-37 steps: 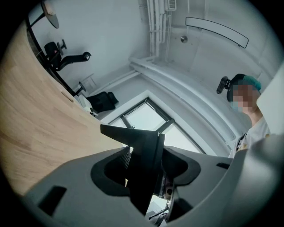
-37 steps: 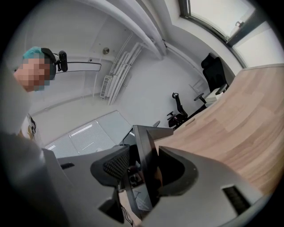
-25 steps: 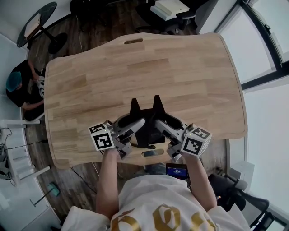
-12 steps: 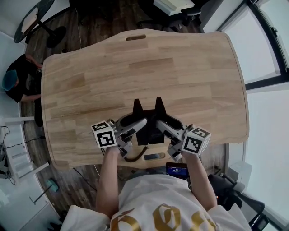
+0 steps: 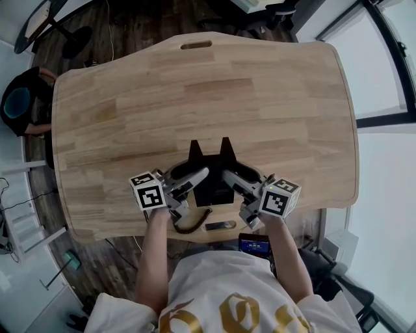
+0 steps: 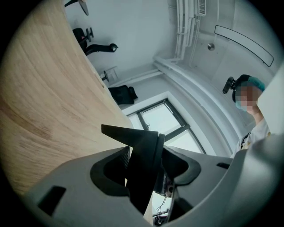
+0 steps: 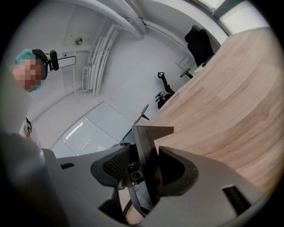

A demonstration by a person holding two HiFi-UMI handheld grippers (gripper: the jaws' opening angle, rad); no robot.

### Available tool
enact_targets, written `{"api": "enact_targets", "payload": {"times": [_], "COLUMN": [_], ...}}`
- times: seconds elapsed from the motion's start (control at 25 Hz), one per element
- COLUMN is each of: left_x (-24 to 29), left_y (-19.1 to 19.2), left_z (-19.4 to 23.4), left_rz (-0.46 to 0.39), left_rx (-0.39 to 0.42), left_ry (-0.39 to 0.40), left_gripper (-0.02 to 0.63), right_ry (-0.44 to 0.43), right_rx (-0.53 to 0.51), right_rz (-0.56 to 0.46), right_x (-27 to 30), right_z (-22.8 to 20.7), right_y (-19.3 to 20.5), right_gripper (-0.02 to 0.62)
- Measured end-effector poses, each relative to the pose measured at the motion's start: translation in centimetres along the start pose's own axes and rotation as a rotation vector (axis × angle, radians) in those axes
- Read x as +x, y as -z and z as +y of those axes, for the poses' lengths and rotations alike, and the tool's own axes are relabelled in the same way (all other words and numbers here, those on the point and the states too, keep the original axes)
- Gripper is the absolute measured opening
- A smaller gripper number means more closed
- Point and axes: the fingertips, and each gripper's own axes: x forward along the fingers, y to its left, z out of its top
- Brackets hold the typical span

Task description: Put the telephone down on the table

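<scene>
A black telephone (image 5: 211, 188) with two pointed black tips at its far end hangs low over the near part of the wooden table (image 5: 260, 97). My left gripper (image 5: 195, 179) is shut on its left side and my right gripper (image 5: 231, 179) on its right side. In the left gripper view the telephone's black edge (image 6: 142, 164) fills the gap of the left gripper (image 6: 144, 174). The right gripper view shows the right gripper (image 7: 143, 172) clamping the telephone's plate (image 7: 146, 155). A coiled black cord (image 5: 192, 224) hangs below by the table's front edge.
A slot (image 5: 196, 45) is cut in the table's far edge and another (image 5: 221, 226) in the near edge. A small lit screen (image 5: 253, 245) sits at the person's lap. A seated person (image 5: 23, 107) is off the table's left, and office chairs (image 5: 273, 10) stand beyond it.
Both grippers have sunk toward the table with the telephone still between them. The coiled cord has come into sight at the front edge.
</scene>
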Motion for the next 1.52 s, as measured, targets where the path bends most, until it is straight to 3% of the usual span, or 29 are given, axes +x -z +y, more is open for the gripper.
{"api": "enact_targets", "payload": {"times": [0.6,0.96,1.52], "left_x": [-0.3,-0.2,0.0], "left_y": [0.2,0.0,0.2], "left_z": [3.9,5.8,5.9], "left_rz": [-0.027,-0.040,-0.018], "left_rx": [-0.093,-0.175,-0.183], "left_ry": [-0.042,-0.114,-0.108], "left_gripper": [0.212,0.213,0.213], "right_ry": [0.040,0.078,0.065], "right_rx": [0.049,0.031,0.066], "right_rz": [0.038,0.088,0.088], "right_x": [2.1,3.2,3.2], "right_z": [-2.5,-3.7,-4.1], "right_y": [0.9,1.2,1.5], "right_gripper": [0.189,0.181,0.187]}}
